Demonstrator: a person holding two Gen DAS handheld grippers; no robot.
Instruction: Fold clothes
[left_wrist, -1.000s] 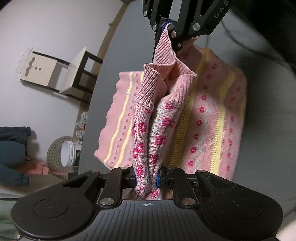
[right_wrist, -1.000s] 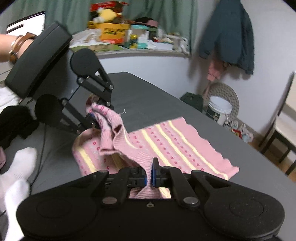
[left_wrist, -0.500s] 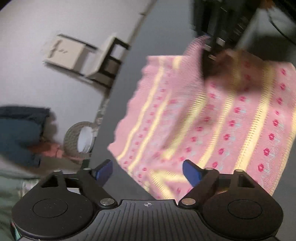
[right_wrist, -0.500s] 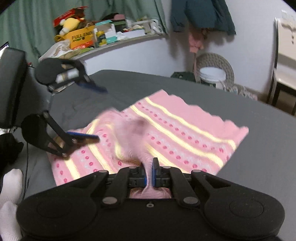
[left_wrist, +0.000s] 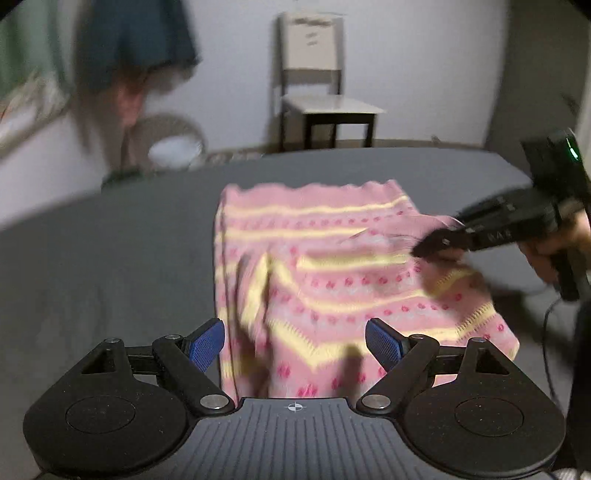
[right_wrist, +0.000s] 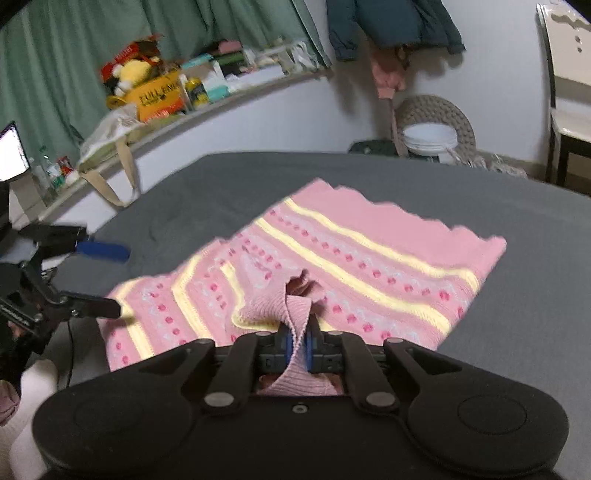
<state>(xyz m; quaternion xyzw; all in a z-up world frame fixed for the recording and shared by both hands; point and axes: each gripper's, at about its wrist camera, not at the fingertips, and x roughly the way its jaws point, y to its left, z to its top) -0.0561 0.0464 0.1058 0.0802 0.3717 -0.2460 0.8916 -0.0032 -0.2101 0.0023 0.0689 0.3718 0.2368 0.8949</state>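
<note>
Pink striped sweater (right_wrist: 369, 258) spread mid-frame on the dark grey bed (right_wrist: 535, 332), a ribbed cuff or sleeve end rising from it at lower centre of the right wrist view. Right hand-held gripper (right_wrist: 297, 345) clamped on that ribbed piece, blue pads pressed tight against the knit. Left hand-held gripper (left_wrist: 293, 341) spread wide and empty, low in its own frame, just over the near edge of the sweater; seen too at the left edge of the right wrist view. Likely risks: dragging the whole sweater across the bed if the clamped sleeve gets pulled too far with no second hold to pin the body, leaving the fold crooked; bunching where the fabric already ripples at lower centre of the left view; knit slipping from the pads under a quick tug. Right gripper held low and roughly level, fingers pointing across the sweater; left one level, aimed toward the chair (left_wrist: 317, 92) at upper centre.
</note>
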